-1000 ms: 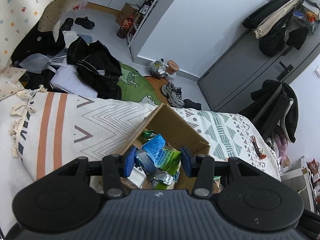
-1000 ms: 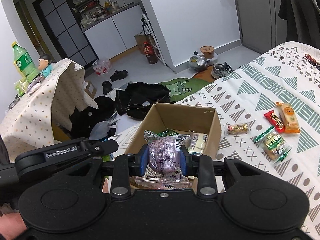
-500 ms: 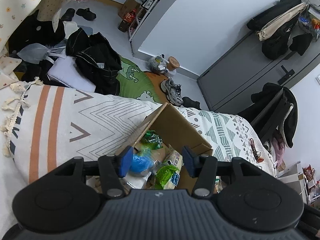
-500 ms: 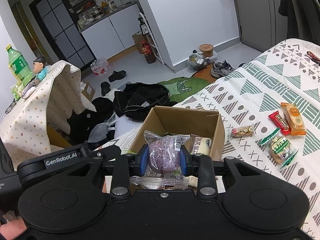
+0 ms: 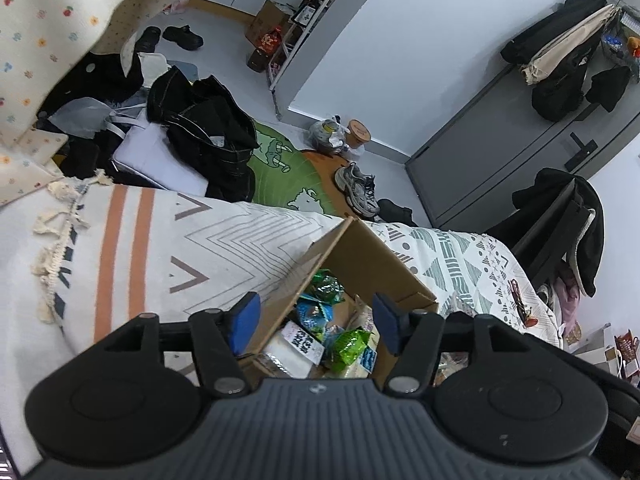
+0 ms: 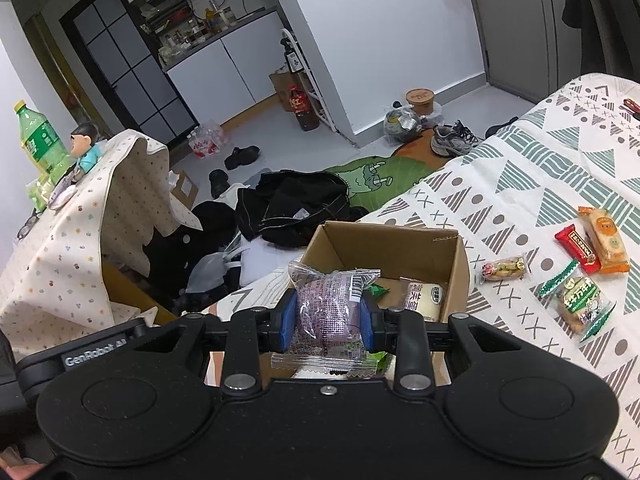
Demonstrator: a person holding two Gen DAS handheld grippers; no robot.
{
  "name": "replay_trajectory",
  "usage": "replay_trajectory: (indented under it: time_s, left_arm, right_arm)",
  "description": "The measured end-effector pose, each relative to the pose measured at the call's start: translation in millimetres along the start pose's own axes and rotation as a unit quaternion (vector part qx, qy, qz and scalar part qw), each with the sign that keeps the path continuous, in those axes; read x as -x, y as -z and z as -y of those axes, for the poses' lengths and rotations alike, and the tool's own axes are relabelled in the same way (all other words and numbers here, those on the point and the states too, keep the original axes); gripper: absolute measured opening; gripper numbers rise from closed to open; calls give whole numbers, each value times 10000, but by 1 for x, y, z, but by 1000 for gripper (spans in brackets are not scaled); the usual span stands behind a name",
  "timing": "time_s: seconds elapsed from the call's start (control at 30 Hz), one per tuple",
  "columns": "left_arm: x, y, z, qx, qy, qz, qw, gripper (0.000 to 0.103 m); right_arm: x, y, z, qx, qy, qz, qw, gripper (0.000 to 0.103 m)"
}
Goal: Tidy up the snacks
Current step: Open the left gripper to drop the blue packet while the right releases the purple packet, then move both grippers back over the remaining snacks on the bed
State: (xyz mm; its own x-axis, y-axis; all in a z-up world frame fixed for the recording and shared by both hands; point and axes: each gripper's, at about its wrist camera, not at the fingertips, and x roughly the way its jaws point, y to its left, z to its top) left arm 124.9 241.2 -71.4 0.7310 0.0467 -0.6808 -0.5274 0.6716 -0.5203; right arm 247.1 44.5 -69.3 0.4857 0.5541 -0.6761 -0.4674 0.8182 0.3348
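Note:
An open cardboard box [image 5: 372, 256] [image 6: 400, 240] sits on the patterned bedspread and holds several snack packets [image 5: 320, 320]. My left gripper [image 5: 316, 320] hangs open above the box with nothing between its blue pads. My right gripper [image 6: 328, 316] is shut on a purple wrapped snack [image 6: 330, 308], held just over the near side of the box. A cream packet [image 6: 426, 298] lies inside the box on the right. Loose snacks lie on the bedspread to the right: a small nut packet [image 6: 504, 268], a red bar [image 6: 578, 246], an orange packet [image 6: 604, 238] and a green-edged packet [image 6: 578, 304].
The bed edge runs just behind the box; beyond it the floor holds black clothes [image 6: 296, 208], a green rug [image 6: 380, 176] and sneakers [image 6: 452, 140]. A cloth-covered table [image 6: 72, 232] with a green bottle [image 6: 38, 140] stands at left. The left gripper's body [image 6: 80, 356] shows beside mine.
My left gripper opened and let go of the blue and green snack packets, which now lie in the box. The right gripper came slightly closer over the box, still holding the purple snack.

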Motion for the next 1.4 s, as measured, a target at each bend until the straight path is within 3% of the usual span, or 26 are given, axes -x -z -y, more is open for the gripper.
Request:
replay_trajectory:
  time_s: [0.13,0.3,0.33,0.43,0.57,1.03,1.4]
  left_arm:
    - [10,-3,-2,-45,-35,107,9999,71]
    - [15,-2,2,-125,-61,79,9999,71]
    - [16,-1,3,-148,-77,86,9998,71]
    - [19,0,6,-192,-124,82,9997,77]
    - [20,6,16,-258,-123,52,9996,79]
    - [7,43,69,-677,114,-278,9973,86]
    - [-1,61,98,-930,200,-422,9946,88]
  right_arm:
    - [1,0,-1,-10,-8,5,10000,31]
    - [0,3,0,-72,-115,-94,9999,33]
    - [0,3,1,-95,-132,-118,9998,35]
    - [7,5,5,-140,-50,-44,9999,54]
    - [21,7,16,-81,-15,5,10000,58]
    - [79,12,86,-97,709,73,9974,71]
    - [103,7,121,-64,967,110,9952,81]
